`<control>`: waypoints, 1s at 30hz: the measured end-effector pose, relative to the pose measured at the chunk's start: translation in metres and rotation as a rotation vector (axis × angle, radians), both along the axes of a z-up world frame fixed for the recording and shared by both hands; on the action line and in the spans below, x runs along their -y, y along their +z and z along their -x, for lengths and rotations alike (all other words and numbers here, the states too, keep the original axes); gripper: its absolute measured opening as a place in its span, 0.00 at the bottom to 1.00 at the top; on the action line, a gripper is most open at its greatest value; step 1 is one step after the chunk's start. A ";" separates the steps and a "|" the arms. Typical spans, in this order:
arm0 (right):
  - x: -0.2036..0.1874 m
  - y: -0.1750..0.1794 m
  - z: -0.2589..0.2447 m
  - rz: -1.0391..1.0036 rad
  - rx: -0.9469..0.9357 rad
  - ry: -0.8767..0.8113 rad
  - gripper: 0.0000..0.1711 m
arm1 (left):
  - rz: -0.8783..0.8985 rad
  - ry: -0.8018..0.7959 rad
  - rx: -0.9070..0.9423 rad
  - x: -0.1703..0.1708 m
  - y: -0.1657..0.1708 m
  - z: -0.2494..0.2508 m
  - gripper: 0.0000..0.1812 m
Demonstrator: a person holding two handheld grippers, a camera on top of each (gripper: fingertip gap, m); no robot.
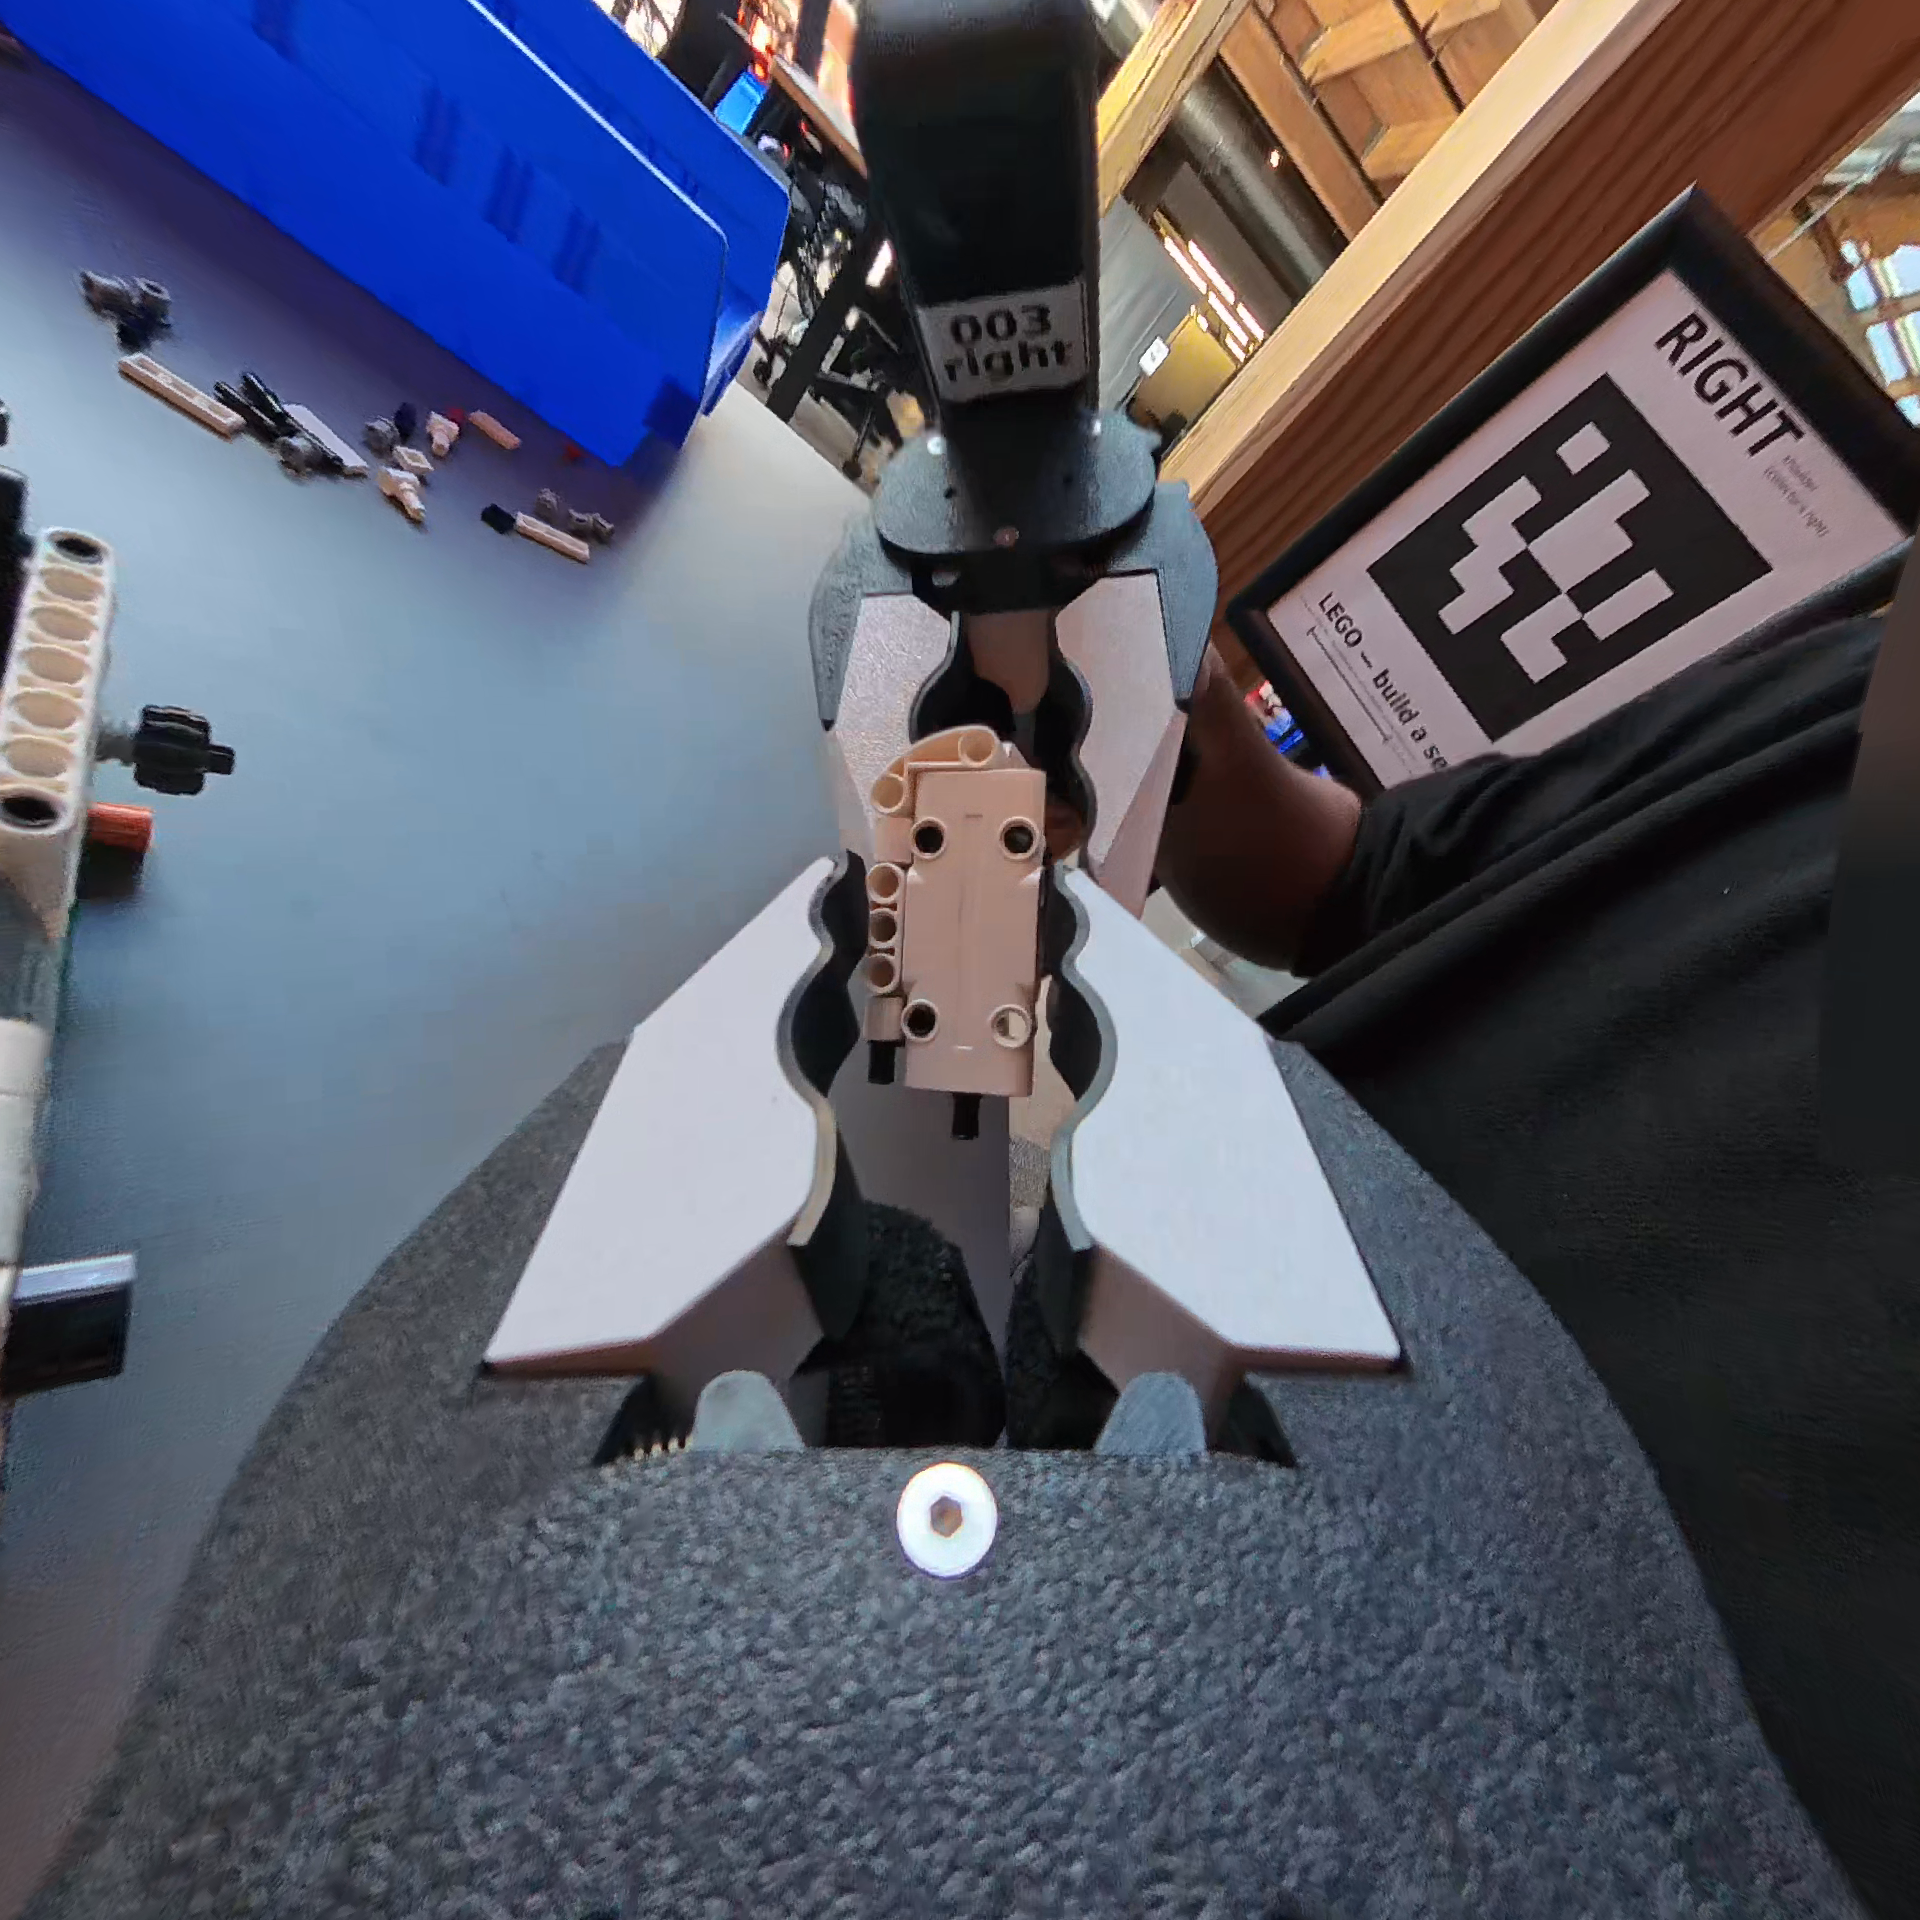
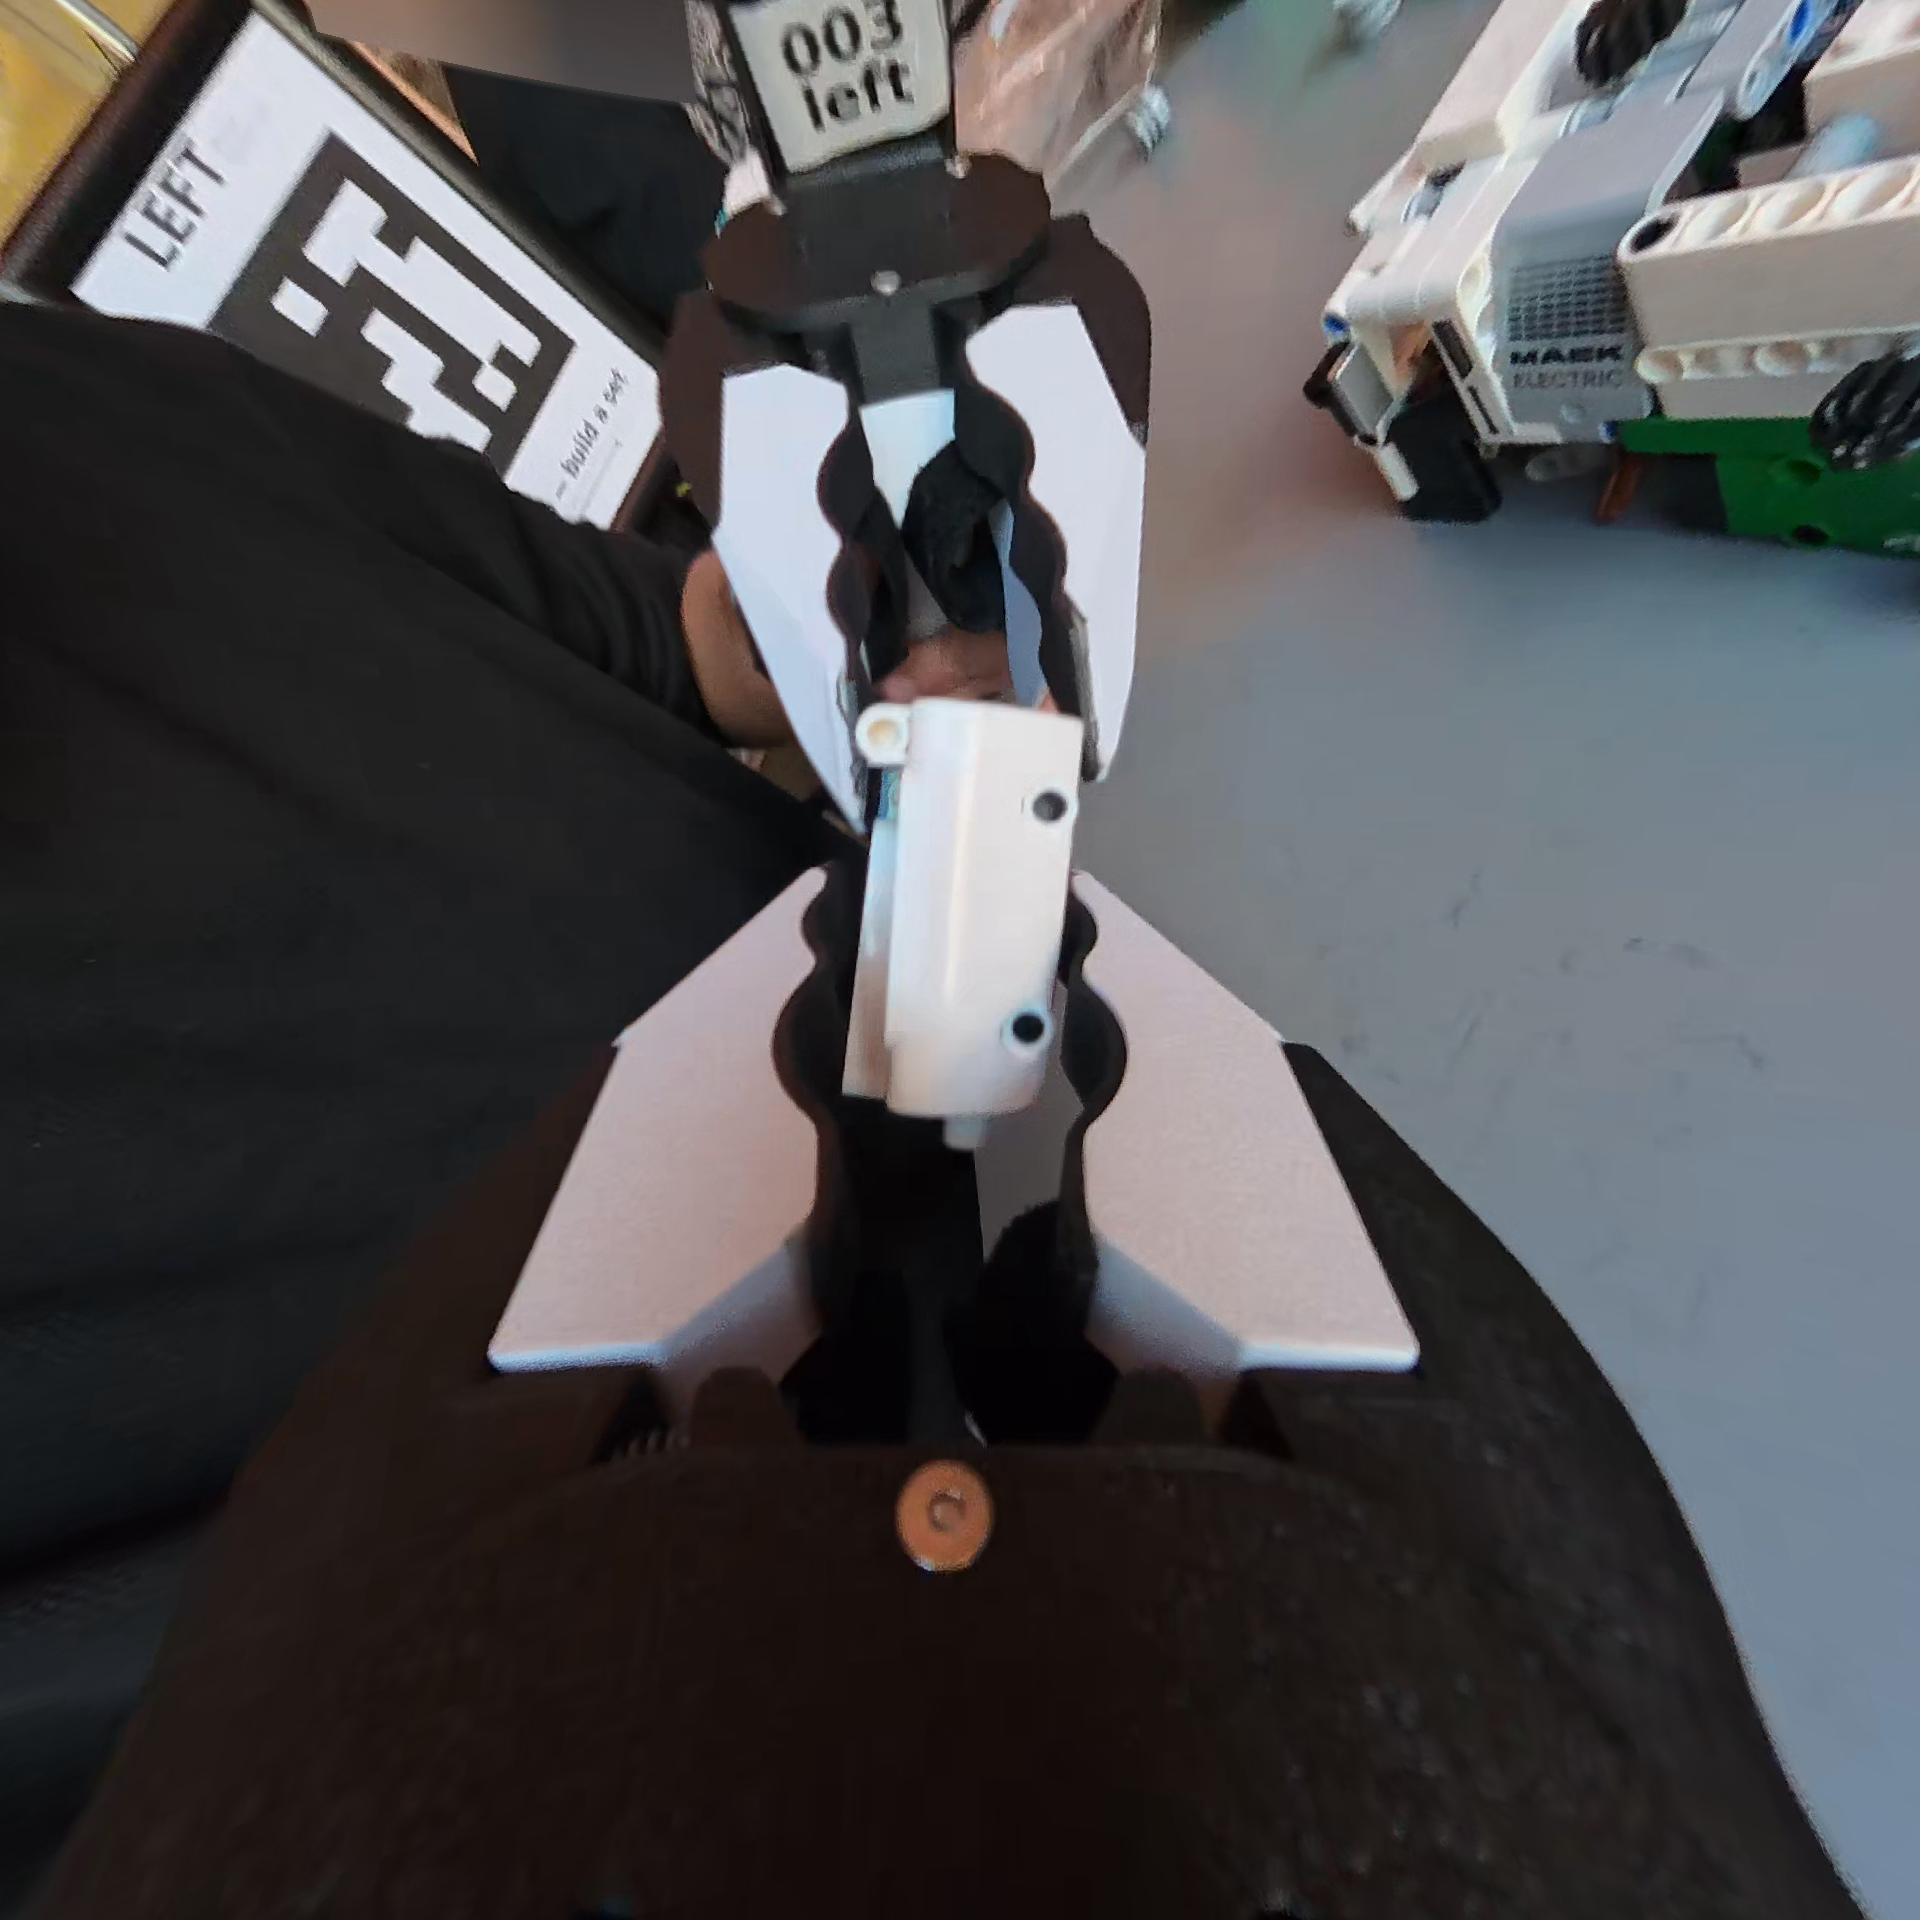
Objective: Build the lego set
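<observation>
Grippers met tip to tip above the grey table (image 1: 436,935). Left gripper (image 1: 956,914) clamped on the white Technic panel assembly (image 1: 961,935), held off the table between both tools. Right gripper (image 2: 961,935) closed on that same assembly (image 2: 966,914). Partly built white truck (image 2: 1621,270) parked well apart; loose pieces (image 1: 343,436) scattered beside the blue bin (image 1: 499,187).
</observation>
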State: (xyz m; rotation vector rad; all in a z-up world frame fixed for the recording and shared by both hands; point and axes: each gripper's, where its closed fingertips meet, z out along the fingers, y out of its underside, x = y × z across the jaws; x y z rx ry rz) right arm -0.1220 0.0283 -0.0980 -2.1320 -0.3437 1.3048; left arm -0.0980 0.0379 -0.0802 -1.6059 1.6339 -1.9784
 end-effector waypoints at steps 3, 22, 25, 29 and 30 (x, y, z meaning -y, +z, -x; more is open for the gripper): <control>0.005 0.007 -0.002 -0.027 -0.076 -0.052 0.26 | 0.036 0.058 0.071 -0.009 0.011 0.000 0.18; 0.000 0.028 0.001 -0.390 -0.168 -0.346 0.20 | 0.009 0.138 0.272 0.001 0.026 0.015 0.18; 0.001 0.026 0.002 -0.385 -0.156 -0.326 0.20 | -0.019 0.113 0.264 0.002 0.025 0.015 0.18; 0.002 0.021 0.003 -0.351 -0.124 -0.288 0.20 | -0.040 0.074 0.247 0.003 0.024 0.014 0.19; 0.003 0.020 0.002 -0.346 -0.118 -0.283 0.20 | -0.047 0.069 0.243 0.003 0.023 0.013 0.19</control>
